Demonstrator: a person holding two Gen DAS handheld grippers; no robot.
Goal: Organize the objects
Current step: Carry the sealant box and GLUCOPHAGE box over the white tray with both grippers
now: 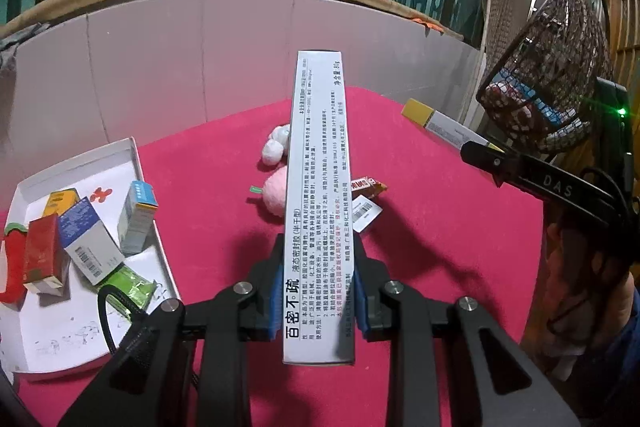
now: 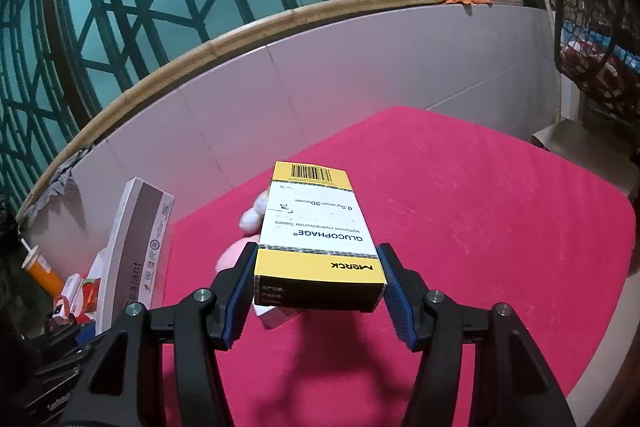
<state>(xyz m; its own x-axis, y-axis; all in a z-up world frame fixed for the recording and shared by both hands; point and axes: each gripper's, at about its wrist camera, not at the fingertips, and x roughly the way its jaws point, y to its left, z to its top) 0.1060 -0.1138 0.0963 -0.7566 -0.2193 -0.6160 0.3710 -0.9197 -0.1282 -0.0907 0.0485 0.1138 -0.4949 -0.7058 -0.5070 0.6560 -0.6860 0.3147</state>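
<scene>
My left gripper point(image 1: 318, 247) is shut on a long white sealant box point(image 1: 318, 187) and holds it above the pink table point(image 1: 440, 227). The same box shows at the left of the right wrist view point(image 2: 136, 247). My right gripper point(image 2: 316, 255) is shut on a yellow-and-white Glucophage box point(image 2: 316, 231), held above the table; that box also shows at the right of the left wrist view point(image 1: 440, 123). A white tray point(image 1: 60, 339) at the left holds several small boxes point(image 1: 88, 243). A pink plush toy point(image 1: 274, 195), white cotton balls point(image 1: 276, 145) and a small snack packet point(image 1: 366, 187) lie on the table.
A grey wall panel point(image 1: 180, 67) borders the table's far side. A wire basket point(image 1: 548, 75) with packets hangs at the right. An orange bottle point(image 2: 42, 271) lies at the left of the right wrist view.
</scene>
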